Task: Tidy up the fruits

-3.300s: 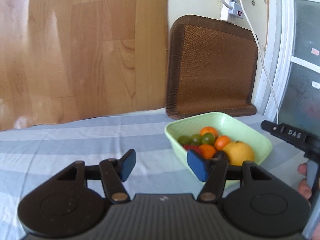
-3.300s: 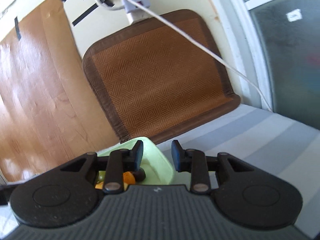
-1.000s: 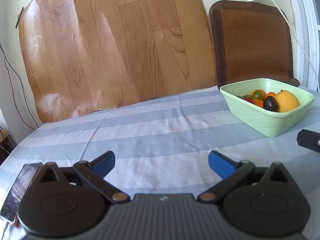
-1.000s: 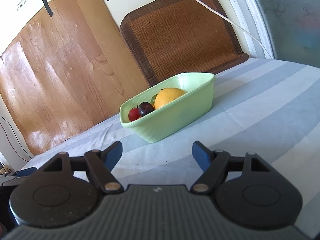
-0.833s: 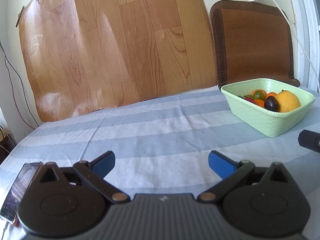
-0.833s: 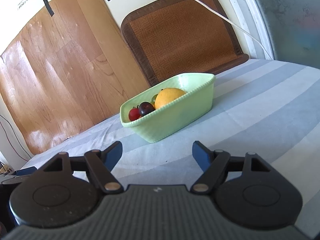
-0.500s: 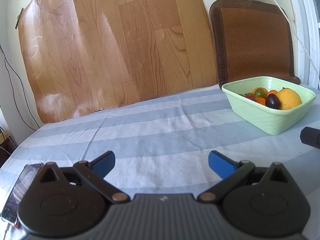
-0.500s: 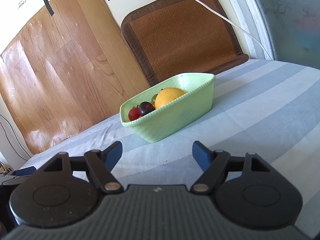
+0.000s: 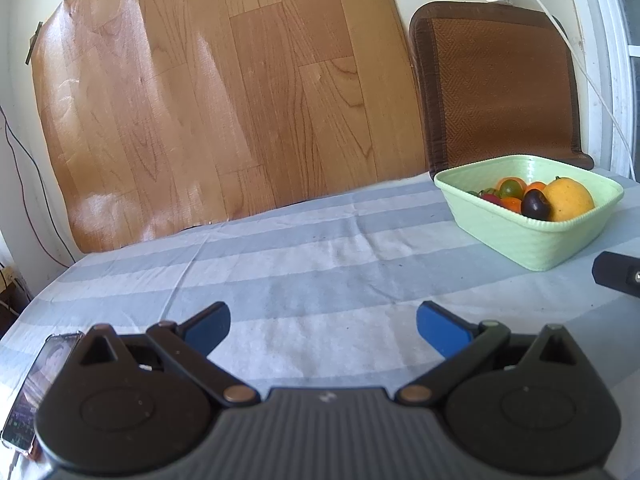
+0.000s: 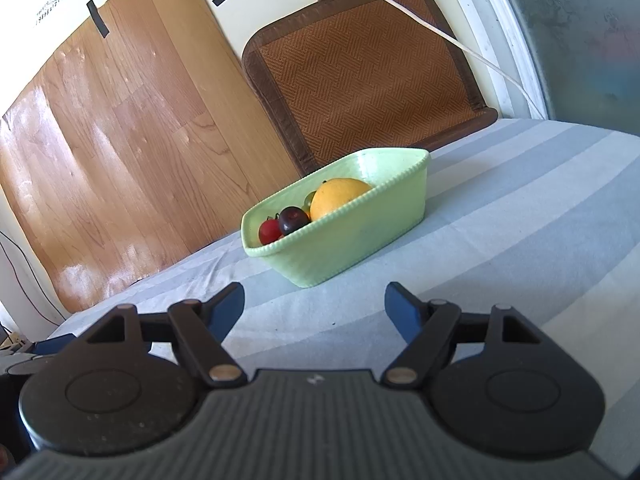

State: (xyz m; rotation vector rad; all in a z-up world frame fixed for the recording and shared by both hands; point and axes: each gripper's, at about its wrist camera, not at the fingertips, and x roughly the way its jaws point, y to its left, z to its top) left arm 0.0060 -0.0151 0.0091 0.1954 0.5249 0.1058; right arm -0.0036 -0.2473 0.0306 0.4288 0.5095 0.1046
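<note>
Both units idle over the worktop (image 9: pixel 320 264), nothing held.

Left gripper (image 9: pixel 323 327): jaws spread wide, blue pads (image 9: pixel 208 330) apart with only striped cloth between them. It hovers low over the worktop, well apart from the bowl.

Right gripper (image 10: pixel 314 307): jaws spread too, empty, pointing roughly at the bowl from the near side. Its black body tip shows at the right edge of my left view.

Green bowl (image 9: pixel 532 240) sits on the striped cloth toward the far right of the worktop in my left view, near the woven brown mat (image 9: pixel 496 84) leaning against the wall. From my right view the bowl (image 10: pixel 360 232) is ahead and slightly left of centre.

Fruit is all inside the bowl:
- large yellow-orange citrus (image 9: pixel 570 199) at the right end, sticking above the rim
- dark plum (image 9: pixel 534 205) touching its left side
- red fruit (image 10: pixel 270 231) just beside the plum
- green fruit (image 9: pixel 512 188) and small oranges (image 9: pixel 536 186) behind, partly hidden; can't count them

Nothing loose on the cloth that I can see.

Phone (image 9: pixel 38 384) lies flat at the near left edge of the worktop, screen on, partly behind the left gripper's body. Wood-grain sheet (image 9: pixel 224 100) is taped against the back wall; white cable (image 10: pixel 432 36) hangs down across the mat.
</note>
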